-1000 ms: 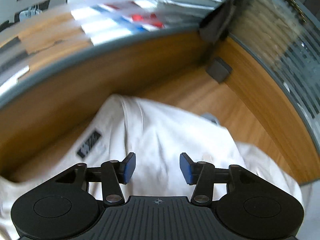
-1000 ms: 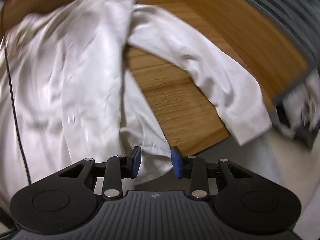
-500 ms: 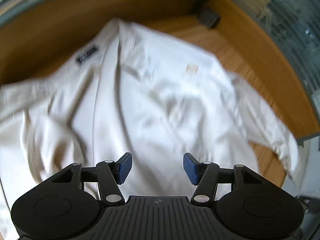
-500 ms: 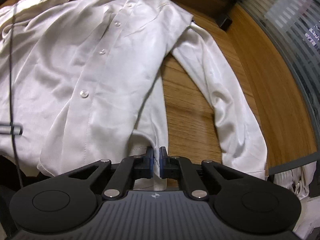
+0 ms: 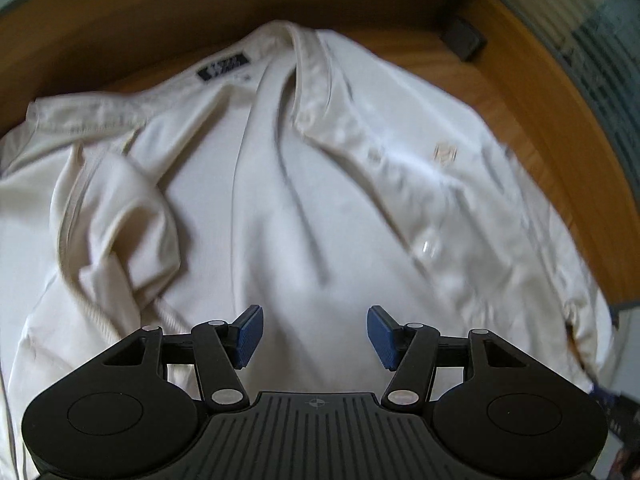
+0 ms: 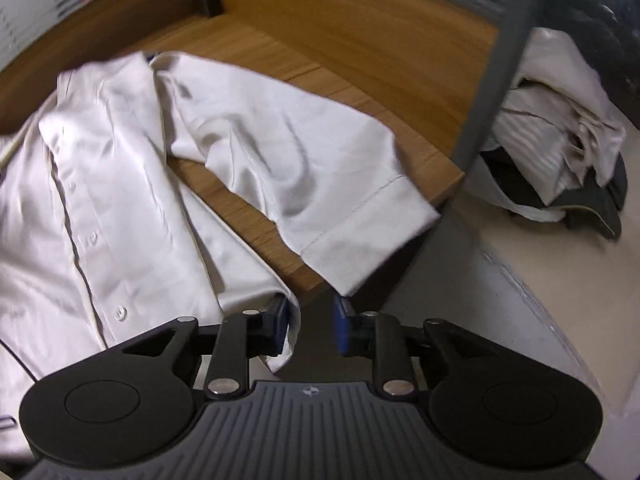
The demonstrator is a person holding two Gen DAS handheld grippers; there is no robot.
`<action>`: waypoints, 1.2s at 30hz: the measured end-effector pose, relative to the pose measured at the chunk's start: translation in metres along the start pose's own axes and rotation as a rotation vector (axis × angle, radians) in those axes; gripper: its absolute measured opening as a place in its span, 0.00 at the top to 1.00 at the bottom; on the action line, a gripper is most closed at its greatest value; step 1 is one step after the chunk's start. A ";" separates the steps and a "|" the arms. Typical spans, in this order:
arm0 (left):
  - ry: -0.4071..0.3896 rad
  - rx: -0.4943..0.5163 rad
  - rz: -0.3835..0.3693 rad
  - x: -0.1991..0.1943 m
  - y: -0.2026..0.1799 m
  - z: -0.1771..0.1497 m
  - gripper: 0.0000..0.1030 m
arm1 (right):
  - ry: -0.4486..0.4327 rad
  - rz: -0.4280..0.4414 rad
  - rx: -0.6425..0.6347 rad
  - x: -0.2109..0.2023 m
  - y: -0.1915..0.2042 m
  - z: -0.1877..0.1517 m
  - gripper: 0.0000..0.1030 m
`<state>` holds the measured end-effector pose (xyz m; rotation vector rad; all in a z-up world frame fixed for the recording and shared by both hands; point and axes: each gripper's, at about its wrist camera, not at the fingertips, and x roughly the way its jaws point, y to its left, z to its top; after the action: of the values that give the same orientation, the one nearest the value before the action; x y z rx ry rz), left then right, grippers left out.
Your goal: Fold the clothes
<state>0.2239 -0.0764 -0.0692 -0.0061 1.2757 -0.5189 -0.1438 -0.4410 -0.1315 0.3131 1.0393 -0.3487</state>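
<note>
Shirt: your white button-up shirt (image 5: 304,184) lies spread open on the wooden table (image 5: 532,128), collar toward the far edge, a dark neck label (image 5: 222,67) showing inside it.
Shirt front: in your right wrist view the buttoned placket (image 6: 84,240) runs down the left part of the picture, with small white buttons along it.
Right sleeve: the short sleeve (image 6: 320,184) lies flat across the wood, and its hemmed cuff reaches past the near table edge.
Left side of shirt: in your left wrist view the cloth is bunched and folded over itself at the left (image 5: 116,216); a small tan emblem (image 5: 444,154) sits on the chest at the right.
Left gripper: your left gripper (image 5: 315,334) hangs over the lower middle of the shirt with its blue pads wide apart and nothing between them; whether the pads touch the cloth below you cannot tell.
Right gripper: your right gripper (image 6: 310,324) sits at the shirt's bottom hem by the near table edge; its jaws are opening, the hem corner (image 6: 290,320) lies beside the left pad, and the pads do not press on it.
Off the table: a heap of pale and dark clothes (image 6: 560,152) lies on the floor (image 6: 560,272) to the right, behind a grey post (image 6: 496,68).
Far corner: a small dark block (image 5: 464,38) stands on the table by the back wall.
</note>
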 end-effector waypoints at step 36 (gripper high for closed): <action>-0.039 -0.290 -0.077 0.069 -0.005 0.073 0.40 | 0.018 -0.125 -0.293 0.027 0.097 -0.096 0.61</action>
<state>0.3013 -0.1271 -0.1082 -0.3076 1.3070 -0.3938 -0.1653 -0.3174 -0.1924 -0.0115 1.1136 -0.3012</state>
